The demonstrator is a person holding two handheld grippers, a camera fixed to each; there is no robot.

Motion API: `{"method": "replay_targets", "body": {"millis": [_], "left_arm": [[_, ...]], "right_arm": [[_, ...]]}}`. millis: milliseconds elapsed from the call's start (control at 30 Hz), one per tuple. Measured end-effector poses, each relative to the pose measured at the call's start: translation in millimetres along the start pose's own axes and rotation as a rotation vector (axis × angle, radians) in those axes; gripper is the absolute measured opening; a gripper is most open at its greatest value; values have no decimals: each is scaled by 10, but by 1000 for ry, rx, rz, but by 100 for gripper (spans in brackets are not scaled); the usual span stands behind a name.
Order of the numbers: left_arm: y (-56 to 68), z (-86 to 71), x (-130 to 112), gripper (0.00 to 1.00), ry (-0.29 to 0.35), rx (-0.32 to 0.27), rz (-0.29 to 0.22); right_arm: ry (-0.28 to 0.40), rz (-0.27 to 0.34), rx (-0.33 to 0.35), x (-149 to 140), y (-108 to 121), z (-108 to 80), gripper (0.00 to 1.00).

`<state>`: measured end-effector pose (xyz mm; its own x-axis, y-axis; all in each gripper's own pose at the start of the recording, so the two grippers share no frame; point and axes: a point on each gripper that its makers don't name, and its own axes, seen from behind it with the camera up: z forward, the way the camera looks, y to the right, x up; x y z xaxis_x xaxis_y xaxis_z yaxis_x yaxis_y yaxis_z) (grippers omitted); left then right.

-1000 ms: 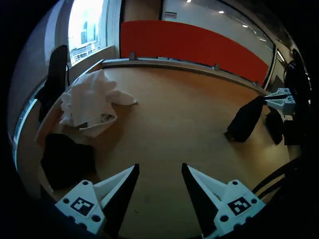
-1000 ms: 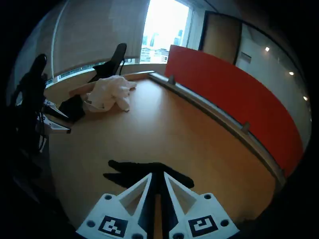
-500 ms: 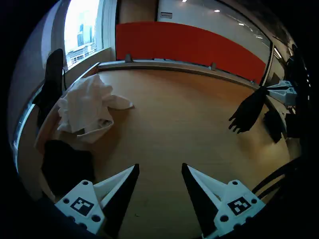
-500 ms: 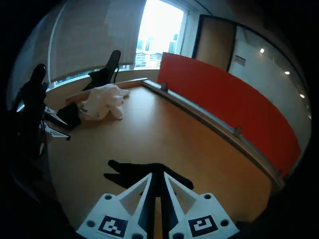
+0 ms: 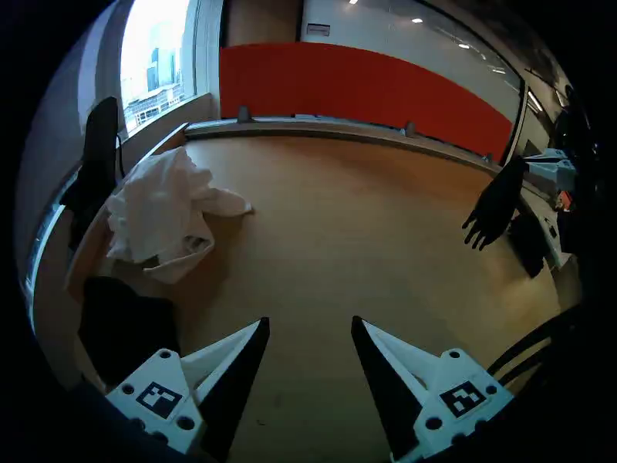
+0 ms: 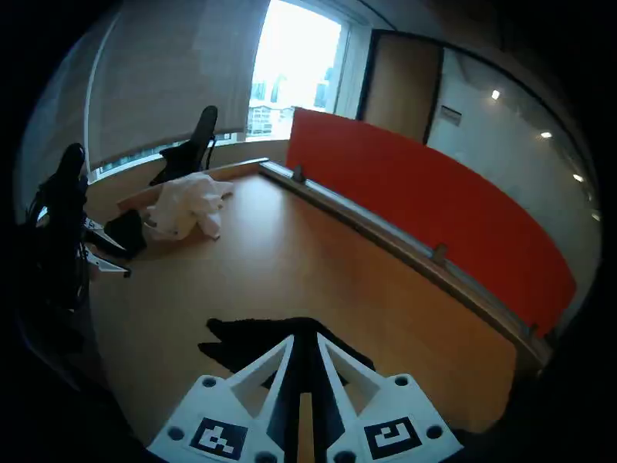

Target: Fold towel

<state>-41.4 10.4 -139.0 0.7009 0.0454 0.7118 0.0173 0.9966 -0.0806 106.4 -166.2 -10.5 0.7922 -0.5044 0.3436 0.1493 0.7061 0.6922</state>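
Two white, wedge-shaped plastic fingers of the left gripper (image 5: 308, 324) stand well apart above the smooth wooden table (image 5: 347, 216), each bearing a square black-and-white coded tag (image 5: 158, 399). The right gripper (image 6: 305, 341) has its matching fingers pressed together, clamped on a black towel (image 6: 239, 347). In the left gripper view this towel hangs limp at three o'clock, its lower edge ragged. At ten o'clock there, a crumpled white towel (image 5: 166, 212) lies heaped, with a dark cloth (image 5: 123, 324) just beside it at eight. A flat red partition (image 5: 355, 85) runs along the table's edge at twelve.
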Motion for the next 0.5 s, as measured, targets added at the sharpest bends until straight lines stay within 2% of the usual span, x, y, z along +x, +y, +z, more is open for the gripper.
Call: {"method": "replay_targets", "body": {"millis": [233,500], "left_arm": [[30,13,18,78,-8,3,19],[97,28,14,78,-18,6,28]], "right_arm": [[-6,25,-34,-108,339,-172,6],[-14,44,-72,-219,836,-406,6]]}}
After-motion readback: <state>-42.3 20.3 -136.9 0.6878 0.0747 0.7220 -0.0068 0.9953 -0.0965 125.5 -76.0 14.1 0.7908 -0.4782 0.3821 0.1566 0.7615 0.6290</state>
